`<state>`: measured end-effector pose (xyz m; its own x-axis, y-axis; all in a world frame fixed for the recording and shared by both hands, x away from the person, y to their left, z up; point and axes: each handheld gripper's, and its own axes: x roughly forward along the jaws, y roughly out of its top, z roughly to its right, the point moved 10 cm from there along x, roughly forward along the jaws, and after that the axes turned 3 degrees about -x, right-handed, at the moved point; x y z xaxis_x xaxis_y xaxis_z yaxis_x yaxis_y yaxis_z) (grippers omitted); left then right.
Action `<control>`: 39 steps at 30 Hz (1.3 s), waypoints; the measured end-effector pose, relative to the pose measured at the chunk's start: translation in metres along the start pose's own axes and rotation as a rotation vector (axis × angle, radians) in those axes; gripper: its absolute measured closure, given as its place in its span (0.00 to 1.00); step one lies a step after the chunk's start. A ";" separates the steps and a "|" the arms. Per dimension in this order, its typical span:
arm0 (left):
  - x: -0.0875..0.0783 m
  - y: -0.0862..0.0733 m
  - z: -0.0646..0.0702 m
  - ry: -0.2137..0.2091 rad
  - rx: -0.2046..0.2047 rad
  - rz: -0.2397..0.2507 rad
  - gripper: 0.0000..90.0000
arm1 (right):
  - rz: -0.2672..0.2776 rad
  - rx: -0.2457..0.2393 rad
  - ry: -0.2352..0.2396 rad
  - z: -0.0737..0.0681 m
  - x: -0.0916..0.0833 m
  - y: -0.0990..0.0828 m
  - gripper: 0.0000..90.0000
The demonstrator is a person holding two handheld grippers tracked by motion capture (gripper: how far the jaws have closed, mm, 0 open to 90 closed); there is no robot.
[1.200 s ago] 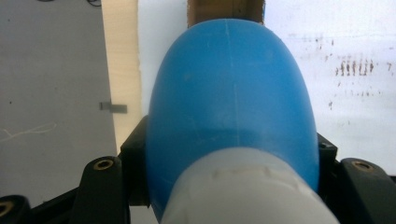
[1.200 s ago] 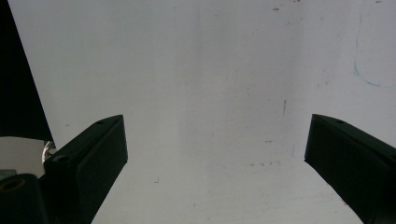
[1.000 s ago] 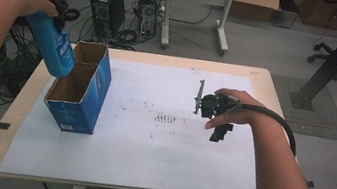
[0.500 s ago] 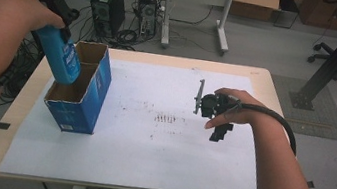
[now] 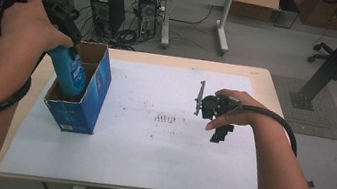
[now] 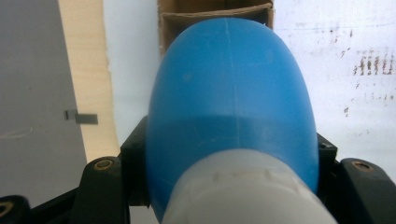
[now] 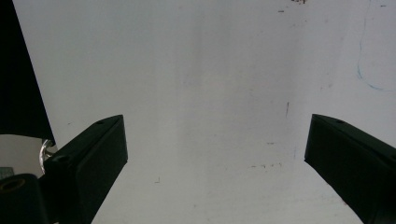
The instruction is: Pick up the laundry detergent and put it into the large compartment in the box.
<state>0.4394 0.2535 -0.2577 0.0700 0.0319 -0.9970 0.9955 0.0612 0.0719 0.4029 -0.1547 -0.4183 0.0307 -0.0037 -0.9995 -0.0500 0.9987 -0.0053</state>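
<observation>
Bottle: as I hung it over the blue cardboard box (image 5: 86,93), my left gripper (image 5: 67,34) was clamped on the blue bottle (image 5: 70,70) just below its white cap (image 6: 243,196), base pointing down into the near compartment.
Where it sat: lower half already inside the box walls, tilted a touch, shoulder and cap above the rim; whether the base had met the box floor, I couldn't tell.
How it felt, by my guess: smooth moulded plastic, a seam down the middle, stiff enough not to dent, likely slick, so the narrow shoulder under the cap was the safest place to hold.
Weight: I couldn't tell how full it was; I judged it light to middling.
Box: thin card with a divider, standing at the left of the bench (image 5: 269,84), open at the top; it looked easy to nudge or tip.
Right gripper (image 5: 219,132): jaws wide apart, nothing between them, hovering over the white sheet (image 7: 205,70), well clear of the box.
</observation>
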 end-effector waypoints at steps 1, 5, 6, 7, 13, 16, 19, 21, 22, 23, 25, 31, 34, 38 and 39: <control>0.001 0.000 0.001 -0.001 0.005 0.002 0.43 | -0.002 -0.004 0.000 0.000 0.000 0.001 0.06; 0.009 -0.001 0.003 0.000 0.006 0.001 0.43 | -0.005 -0.015 -0.003 -0.001 -0.001 0.004 0.06; 0.009 -0.001 0.003 0.000 0.006 0.001 0.43 | -0.005 -0.015 -0.003 -0.001 -0.001 0.004 0.06; 0.012 -0.001 0.003 0.004 0.006 0.000 0.43 | -0.003 -0.014 -0.004 -0.001 -0.001 0.004 0.06; 0.027 -0.002 0.001 0.011 0.001 -0.005 0.43 | -0.005 -0.016 -0.004 -0.002 -0.002 0.005 0.06; 0.036 -0.003 0.000 0.007 -0.004 -0.011 0.43 | -0.004 -0.015 -0.006 -0.001 -0.002 0.005 0.06; 0.045 -0.004 0.000 0.011 -0.007 -0.013 0.43 | -0.004 -0.014 -0.006 -0.002 -0.003 0.005 0.06; 0.050 -0.004 0.001 0.010 -0.011 -0.015 0.43 | -0.003 -0.015 -0.009 -0.002 -0.003 0.006 0.06; 0.052 -0.004 0.001 0.010 -0.010 -0.017 0.43 | -0.003 -0.015 -0.009 -0.002 -0.003 0.006 0.06; 0.054 -0.005 0.001 0.010 -0.010 -0.016 0.43 | -0.002 -0.018 -0.011 -0.002 -0.003 0.006 0.06; 0.062 -0.005 0.002 0.019 -0.003 -0.010 0.43 | -0.002 -0.018 -0.011 -0.003 -0.003 0.006 0.06; 0.072 -0.005 0.003 0.023 -0.003 -0.005 0.43 | -0.003 -0.022 -0.010 -0.004 -0.002 0.006 0.06; 0.078 -0.005 0.004 0.012 -0.005 -0.011 0.43 | -0.006 -0.021 -0.011 -0.004 -0.002 0.006 0.06; 0.085 -0.006 0.004 0.014 -0.005 -0.017 0.43 | -0.006 -0.023 -0.011 -0.004 -0.002 0.007 0.06; 0.087 -0.006 0.005 0.017 -0.003 -0.017 0.43 | -0.006 -0.023 -0.012 -0.003 -0.002 0.007 0.06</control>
<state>0.4401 0.2513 -0.3450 0.0519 0.0483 -0.9975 0.9964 0.0644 0.0550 0.3991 -0.1475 -0.4167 0.0429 -0.0091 -0.9990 -0.0730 0.9973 -0.0122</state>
